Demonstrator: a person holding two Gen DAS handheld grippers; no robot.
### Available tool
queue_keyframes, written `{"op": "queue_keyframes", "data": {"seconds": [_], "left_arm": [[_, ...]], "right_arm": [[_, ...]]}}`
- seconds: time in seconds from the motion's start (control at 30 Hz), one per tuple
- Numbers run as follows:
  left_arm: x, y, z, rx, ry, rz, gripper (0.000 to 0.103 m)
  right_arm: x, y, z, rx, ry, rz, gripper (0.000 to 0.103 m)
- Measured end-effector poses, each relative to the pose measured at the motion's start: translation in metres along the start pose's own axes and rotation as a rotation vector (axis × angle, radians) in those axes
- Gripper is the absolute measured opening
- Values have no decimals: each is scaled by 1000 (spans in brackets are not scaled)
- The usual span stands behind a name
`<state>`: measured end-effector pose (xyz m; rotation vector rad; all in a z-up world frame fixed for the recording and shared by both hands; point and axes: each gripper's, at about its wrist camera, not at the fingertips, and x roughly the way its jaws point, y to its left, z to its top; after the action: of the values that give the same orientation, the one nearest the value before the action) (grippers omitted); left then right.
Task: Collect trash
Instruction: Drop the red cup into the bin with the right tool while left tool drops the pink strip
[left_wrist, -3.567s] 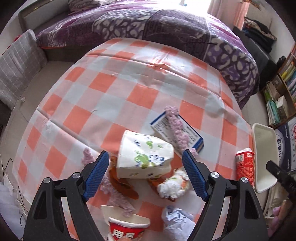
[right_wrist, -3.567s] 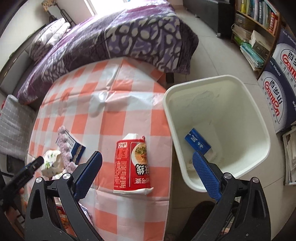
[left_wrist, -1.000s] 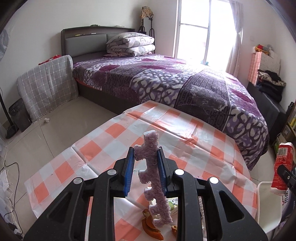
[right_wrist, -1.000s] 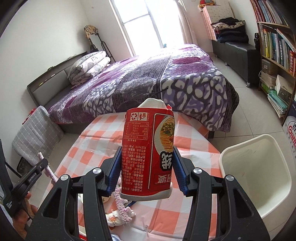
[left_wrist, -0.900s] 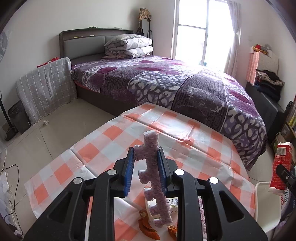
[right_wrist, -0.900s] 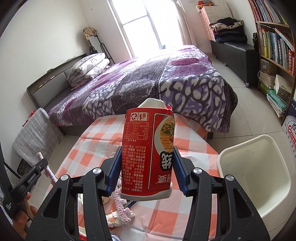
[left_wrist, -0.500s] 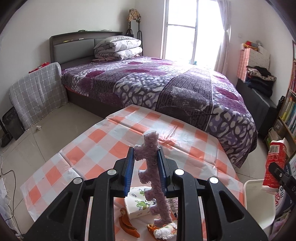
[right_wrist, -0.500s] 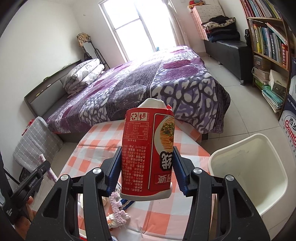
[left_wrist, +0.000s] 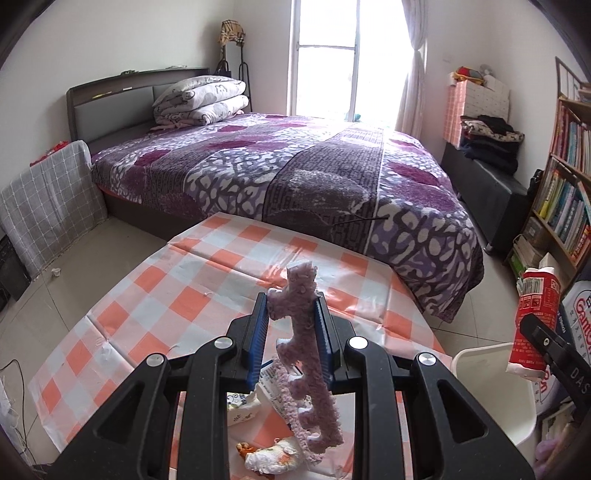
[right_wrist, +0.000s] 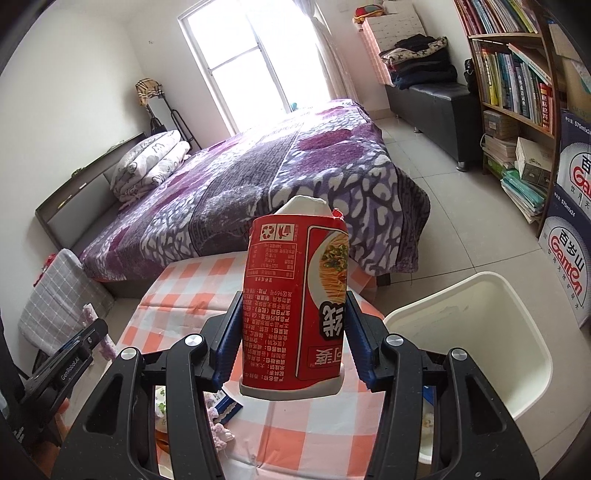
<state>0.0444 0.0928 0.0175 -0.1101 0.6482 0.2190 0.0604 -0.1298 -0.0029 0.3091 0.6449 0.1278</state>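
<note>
My left gripper (left_wrist: 291, 325) is shut on a fuzzy purple strip (left_wrist: 303, 362) that hangs down between the fingers, held above the checked table (left_wrist: 192, 295). My right gripper (right_wrist: 293, 332) is shut on a crushed red noodle cup (right_wrist: 295, 310), held upside down beside the white trash bin (right_wrist: 491, 332). The cup also shows at the right of the left wrist view (left_wrist: 532, 325), above the bin (left_wrist: 495, 406). More trash lies on the table below: a white printed cup (left_wrist: 243, 406), a crumpled wrapper (left_wrist: 273, 454) and a blue box (right_wrist: 227, 408).
A purple bed (left_wrist: 295, 177) stands beyond the table. A bookshelf (right_wrist: 517, 74) and stacked water cartons (right_wrist: 569, 236) stand behind the bin. A black bench (left_wrist: 491, 184) runs along the right wall. A grey checked cushion (left_wrist: 48, 206) leans at the left.
Both grippers have lifted their items off the table since 3.6 s ago. Over the last second both have drifted right toward the bin, still holding the strip and the cup.
</note>
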Motion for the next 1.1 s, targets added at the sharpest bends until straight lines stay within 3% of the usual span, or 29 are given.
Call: {"op": "queue_keyframes", "data": {"seconds": [0.67, 0.87, 0.93, 1.0, 1.1], "left_arm": [[-3, -116, -9, 129, 33, -141, 25], [-1, -156, -13, 140, 74, -211, 25], [0, -170, -15, 146, 90, -234, 25], [2, -184, -17, 154, 106, -255, 25], [5, -204, -20, 162, 136, -288, 25]], "right_arm": [[-22, -104, 17, 229, 25, -168, 49], [-41, -137, 23, 297, -11, -265, 52], [-47, -148, 25, 318, -25, -287, 55], [-51, -158, 28, 335, -32, -307, 69], [-59, -168, 29, 358, -52, -334, 80]]}}
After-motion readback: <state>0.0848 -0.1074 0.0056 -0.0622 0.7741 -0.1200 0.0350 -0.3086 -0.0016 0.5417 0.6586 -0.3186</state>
